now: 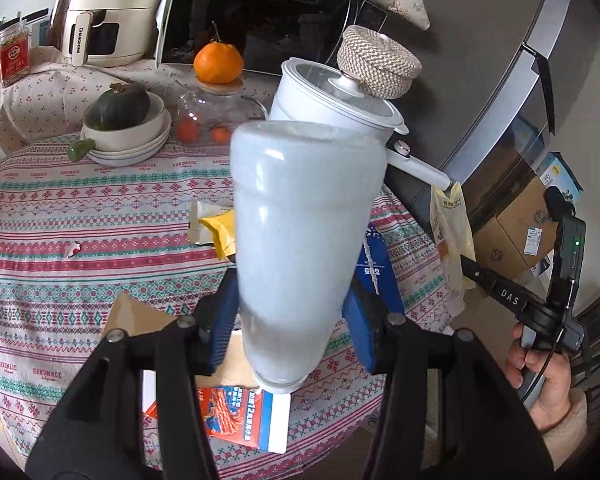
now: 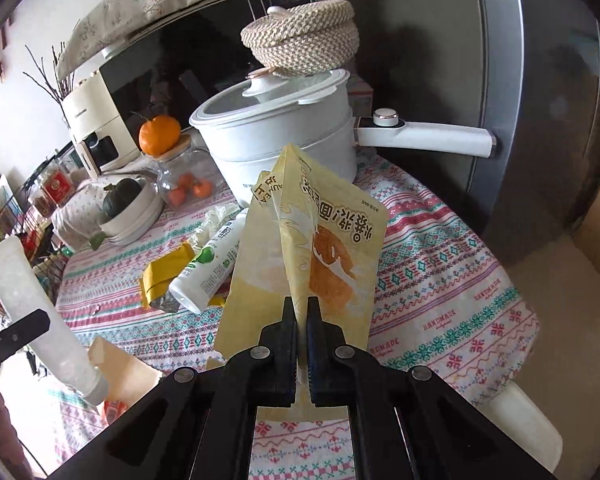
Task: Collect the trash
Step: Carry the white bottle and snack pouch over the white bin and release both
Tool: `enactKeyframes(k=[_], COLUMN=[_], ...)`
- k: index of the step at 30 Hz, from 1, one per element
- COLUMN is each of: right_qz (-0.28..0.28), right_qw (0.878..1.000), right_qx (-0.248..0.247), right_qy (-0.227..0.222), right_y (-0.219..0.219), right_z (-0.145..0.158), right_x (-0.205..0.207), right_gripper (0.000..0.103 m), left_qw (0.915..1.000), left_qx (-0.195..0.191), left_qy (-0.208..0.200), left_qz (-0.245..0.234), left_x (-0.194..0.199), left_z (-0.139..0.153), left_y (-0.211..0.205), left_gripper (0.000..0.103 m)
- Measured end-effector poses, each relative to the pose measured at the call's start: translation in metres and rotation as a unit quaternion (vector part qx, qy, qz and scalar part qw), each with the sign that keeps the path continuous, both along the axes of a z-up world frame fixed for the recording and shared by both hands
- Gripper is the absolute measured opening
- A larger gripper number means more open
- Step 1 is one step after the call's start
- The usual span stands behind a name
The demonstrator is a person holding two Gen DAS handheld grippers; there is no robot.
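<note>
My left gripper [image 1: 292, 312] is shut on a frosted white plastic bottle [image 1: 304, 232], held above the table with its neck toward the camera; the same bottle [image 2: 32, 312] shows at the left of the right wrist view. My right gripper [image 2: 300, 312] is shut on a yellow snack bag [image 2: 312, 248], lifted off the patterned tablecloth [image 2: 440, 280]. The bag [image 1: 450, 232] hangs at the table's right edge in the left wrist view. On the cloth lie a white-green bottle [image 2: 212, 268], a yellow wrapper [image 2: 162, 276], crumpled white plastic [image 2: 214, 218], a red-blue packet [image 1: 244, 416] and a blue wrapper [image 1: 376, 264].
A white electric pot [image 2: 284, 136] with a long handle [image 2: 428, 136] and a woven basket [image 2: 300, 40] on it stands at the back. Nearby are a glass jar [image 2: 184, 184] topped by an orange [image 2: 159, 134], stacked bowls [image 1: 132, 140] holding a squash, a microwave [image 1: 260, 12] and a grey fridge [image 2: 540, 100].
</note>
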State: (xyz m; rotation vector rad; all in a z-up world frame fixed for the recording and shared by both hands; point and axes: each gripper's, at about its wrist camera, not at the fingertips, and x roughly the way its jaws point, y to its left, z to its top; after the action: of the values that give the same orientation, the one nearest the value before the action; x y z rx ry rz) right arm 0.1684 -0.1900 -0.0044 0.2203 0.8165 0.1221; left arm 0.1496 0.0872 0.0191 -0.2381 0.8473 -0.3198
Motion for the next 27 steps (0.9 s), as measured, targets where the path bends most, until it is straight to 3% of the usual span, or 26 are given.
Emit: enactKeyframes(k=[5, 11, 18, 27], right_qz=[-0.026, -0.072, -0.119, -0.137], right_qw=[1.000, 0.997, 0.991, 0.976], right_qx=[0.001, 0.004, 0.028, 0.064], right_qy=[-0.012, 0.004, 0.058, 0.154], right_y=[-0.038, -0.090, -0.145, -0.190], right_z=[0.019, 0.010, -0.019, -0.072], right_x=[-0.048, -0.099, -0.140, -0.167], right_gripper=[0.004, 0.005, 0.005, 0.005], left_qw=[0.9989, 0.9949, 0.9847, 0.9651], left_qx=[0.010, 0.021, 0.042, 0.084], left_qy=[-0.012, -0.009, -0.009, 0.006], left_qz=[-0.045, -0.098, -0.169, -0.248], left_x=[-0.017, -0.034, -0.058, -0.081], left_z=[0.004, -0.001, -0.014, -0.050], left_y=[-0.041, -0.090, -0.158, -0.237], left_gripper=[0.052, 0.052, 0.052, 0.052])
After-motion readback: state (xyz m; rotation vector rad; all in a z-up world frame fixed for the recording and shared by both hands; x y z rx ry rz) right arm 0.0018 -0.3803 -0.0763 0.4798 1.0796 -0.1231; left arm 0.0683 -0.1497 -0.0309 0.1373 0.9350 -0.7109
